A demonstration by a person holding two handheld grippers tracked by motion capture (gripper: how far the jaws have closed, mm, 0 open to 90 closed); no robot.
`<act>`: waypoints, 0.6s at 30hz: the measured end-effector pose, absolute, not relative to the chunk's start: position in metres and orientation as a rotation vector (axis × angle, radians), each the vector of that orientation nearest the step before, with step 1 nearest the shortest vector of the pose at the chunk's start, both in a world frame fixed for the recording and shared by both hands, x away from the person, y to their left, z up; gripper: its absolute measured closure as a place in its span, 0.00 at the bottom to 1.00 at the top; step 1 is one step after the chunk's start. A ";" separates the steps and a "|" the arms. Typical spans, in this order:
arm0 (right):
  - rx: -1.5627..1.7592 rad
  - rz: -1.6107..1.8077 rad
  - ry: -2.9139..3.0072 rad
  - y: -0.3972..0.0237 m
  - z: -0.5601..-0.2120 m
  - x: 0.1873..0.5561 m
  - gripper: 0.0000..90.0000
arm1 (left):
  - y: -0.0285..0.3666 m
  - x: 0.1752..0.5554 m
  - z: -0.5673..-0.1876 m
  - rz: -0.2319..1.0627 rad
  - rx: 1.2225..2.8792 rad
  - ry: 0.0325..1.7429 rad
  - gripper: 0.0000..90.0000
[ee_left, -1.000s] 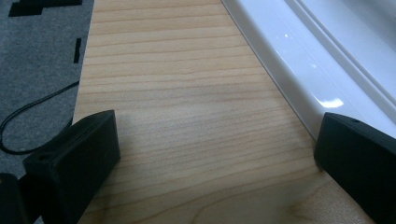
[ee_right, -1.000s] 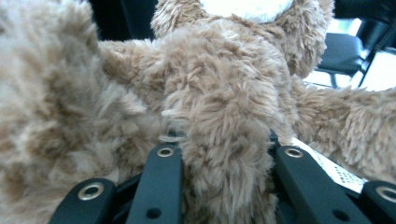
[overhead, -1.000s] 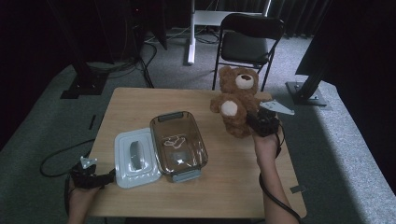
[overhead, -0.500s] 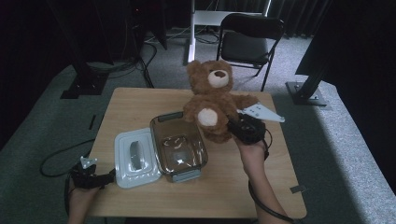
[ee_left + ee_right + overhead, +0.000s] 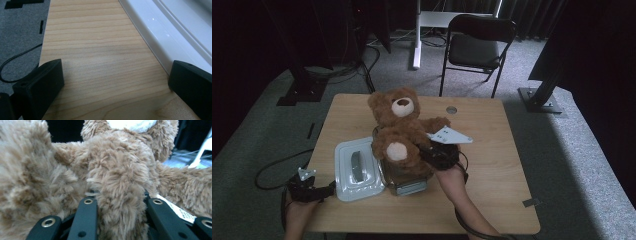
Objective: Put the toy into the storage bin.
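Right tool [image 5: 432,152] clamped on fluffy brown teddy bear's [image 5: 401,131] leg, bear above clear rectangular container [image 5: 404,182] mid-bench [image 5: 492,150]. White sewn tag [image 5: 180,213], print unreadable. Left tool [image 5: 314,191] wide, empty, near-left beside white rectangular lid [image 5: 357,169].

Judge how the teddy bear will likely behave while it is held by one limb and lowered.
The teddy bear is plush, so probably light and squashy; the right tongs sink into its fur. Its free arm sticks out loosely, so it may flop or snag on the container rim.
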State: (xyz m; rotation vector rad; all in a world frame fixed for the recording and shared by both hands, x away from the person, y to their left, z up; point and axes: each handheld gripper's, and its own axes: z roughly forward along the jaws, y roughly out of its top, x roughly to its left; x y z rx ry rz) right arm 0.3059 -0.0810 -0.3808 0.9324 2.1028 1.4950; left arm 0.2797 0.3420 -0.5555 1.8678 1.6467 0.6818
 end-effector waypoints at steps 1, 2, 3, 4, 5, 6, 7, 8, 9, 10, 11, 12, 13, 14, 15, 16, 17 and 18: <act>0.928 1.483 2.128 -0.078 -0.386 0.306 0.80 | 0.342 0.280 -0.556 0.682 1.868 1.646 0.01; 0.930 1.473 2.150 -0.075 -0.392 0.307 0.80 | 0.342 0.280 -0.556 0.682 1.868 1.646 0.01; 0.935 1.454 2.169 -0.073 -0.398 0.307 0.80 | 0.342 0.280 -0.556 0.681 1.868 1.646 0.01; 0.939 1.435 2.188 -0.070 -0.404 0.307 0.80 | 0.342 0.280 -0.556 0.681 1.868 1.646 0.01; 0.938 1.414 2.204 -0.069 -0.411 0.307 0.79 | 0.342 0.280 -0.555 0.682 1.869 1.646 0.01; 0.941 1.391 2.224 -0.068 -0.417 0.307 0.79 | 0.342 0.280 -0.556 0.683 1.865 1.647 0.01; 0.940 1.370 2.241 -0.068 -0.422 0.308 0.79 | 0.342 0.280 -0.556 0.682 1.865 1.647 0.01; 0.931 1.351 2.251 -0.068 -0.425 0.307 0.78 | 0.342 0.280 -0.556 0.681 1.866 1.647 0.01; 0.914 1.341 2.248 -0.068 -0.427 0.305 0.76 | 0.342 0.280 -0.556 0.682 1.865 1.647 0.01; 0.912 1.336 2.251 -0.069 -0.428 0.304 0.74 | 0.342 0.280 -0.556 0.682 1.866 1.647 0.01; 0.904 1.332 2.256 -0.071 -0.428 0.304 0.73 | 0.342 0.280 -0.556 0.682 1.866 1.647 0.01; 0.888 1.324 2.264 -0.072 -0.428 0.304 0.73 | 0.342 0.280 -0.556 0.682 1.866 1.647 0.01; 0.869 1.306 2.274 -0.074 -0.428 0.304 0.73 | 0.342 0.280 -0.556 0.682 1.866 1.647 0.01; 0.855 1.293 2.279 -0.076 -0.429 0.305 0.73 | 0.342 0.280 -0.555 0.680 1.867 1.647 0.01; 0.831 1.277 2.289 -0.078 -0.431 0.306 0.73 | 0.342 0.279 -0.556 0.682 1.866 1.647 0.01; 0.824 1.262 2.299 -0.081 -0.432 0.307 0.73 | 0.342 0.279 -0.556 0.681 1.864 1.649 0.01; 0.821 1.254 2.304 -0.084 -0.433 0.307 0.72 | 0.342 0.279 -0.556 0.681 1.864 1.649 0.01; 0.818 1.253 2.310 -0.088 -0.433 0.308 0.72 | 0.342 0.279 -0.556 0.681 1.864 1.649 0.01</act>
